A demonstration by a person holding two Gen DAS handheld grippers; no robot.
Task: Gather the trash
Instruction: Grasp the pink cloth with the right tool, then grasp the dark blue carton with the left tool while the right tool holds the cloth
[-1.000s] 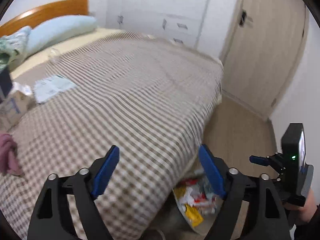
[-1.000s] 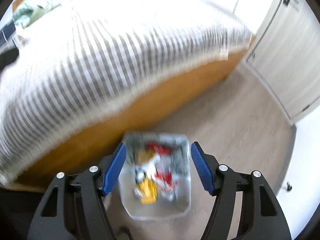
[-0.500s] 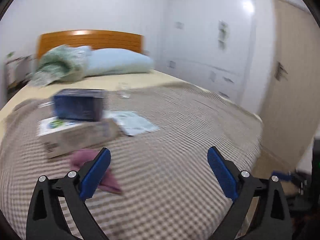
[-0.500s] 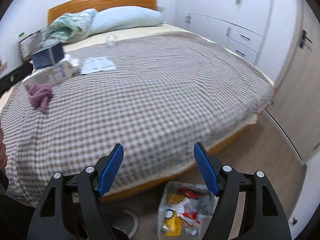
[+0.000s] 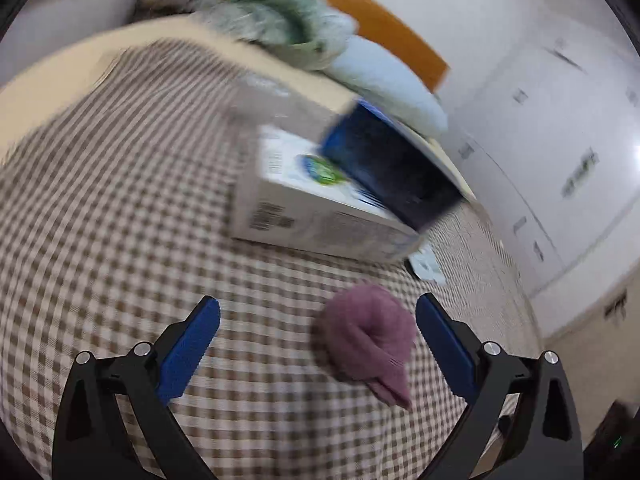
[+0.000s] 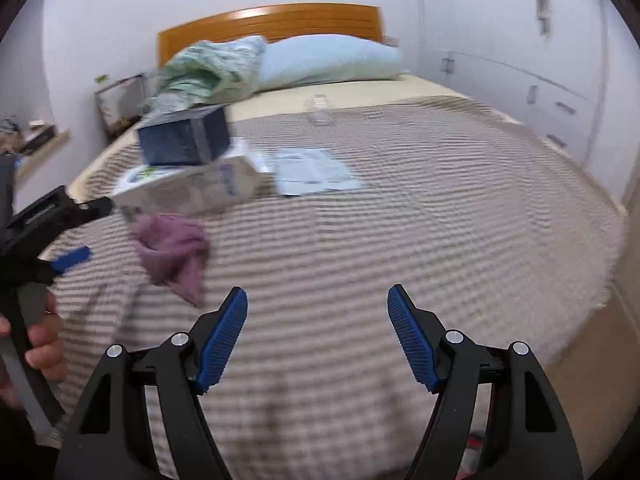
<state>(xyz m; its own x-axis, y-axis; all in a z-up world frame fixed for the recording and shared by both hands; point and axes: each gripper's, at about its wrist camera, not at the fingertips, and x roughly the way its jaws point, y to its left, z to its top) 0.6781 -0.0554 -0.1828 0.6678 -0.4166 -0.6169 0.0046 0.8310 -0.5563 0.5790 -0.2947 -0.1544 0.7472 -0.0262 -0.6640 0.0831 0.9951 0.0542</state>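
Note:
On the checked bedspread (image 5: 120, 208) lie a crumpled purple cloth (image 5: 370, 338), a white carton (image 5: 316, 208) with a dark blue box (image 5: 390, 174) on top, and a flat pale blue packet (image 6: 314, 170). My left gripper (image 5: 318, 332) is open and empty, low over the bed, with the purple cloth just inside its right finger. In the right wrist view the cloth (image 6: 172, 246), the carton (image 6: 192, 188) and the blue box (image 6: 186, 140) show at the left. My right gripper (image 6: 318, 324) is open and empty over the bed's near part. A small clear jar (image 6: 319, 106) stands farther back.
A blue pillow (image 6: 328, 62) and a green bundle of bedding (image 6: 208, 68) lie against the wooden headboard (image 6: 268, 22). White wardrobes (image 6: 532, 40) line the right wall. A nightstand (image 6: 120, 100) stands left of the bed. The bed's edge drops off at the right.
Both grippers swung up from the trash bin on the floor to the bed. The left one moved in close over the purple cloth and boxes. Both stayed open.

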